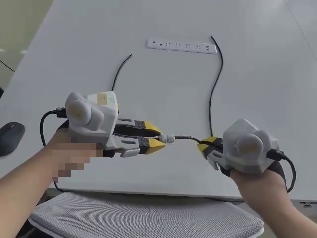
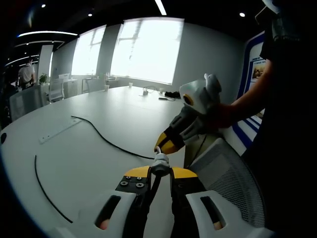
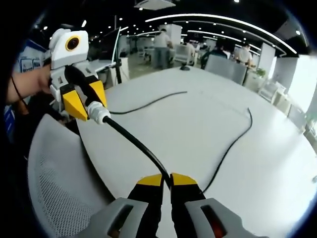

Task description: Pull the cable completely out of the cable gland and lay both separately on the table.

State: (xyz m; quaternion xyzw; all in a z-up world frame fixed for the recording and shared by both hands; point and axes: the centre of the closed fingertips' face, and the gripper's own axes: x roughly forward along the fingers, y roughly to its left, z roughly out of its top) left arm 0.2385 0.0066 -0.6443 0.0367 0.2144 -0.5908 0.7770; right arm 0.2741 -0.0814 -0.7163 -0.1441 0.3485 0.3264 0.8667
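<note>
My left gripper (image 1: 159, 139) is shut on a small white cable gland (image 1: 168, 139), held above the table's near edge. In the left gripper view the gland (image 2: 160, 162) sits between the yellow tips of the left gripper (image 2: 160, 171). A black cable (image 1: 187, 138) runs out of the gland to my right gripper (image 1: 202, 144), which is shut on it a short way off. From there the cable lies on the table toward the far side (image 1: 214, 84). In the right gripper view the cable (image 3: 133, 141) stretches from the right gripper (image 3: 166, 177) to the gland (image 3: 97, 113).
A white power strip (image 1: 182, 45) lies at the far middle of the white table (image 1: 257, 99). A second loose black cable (image 1: 121, 69) lies left of it. A dark mouse (image 1: 11, 136) is at the left edge. A grey mesh chair (image 1: 143, 215) stands below the near edge.
</note>
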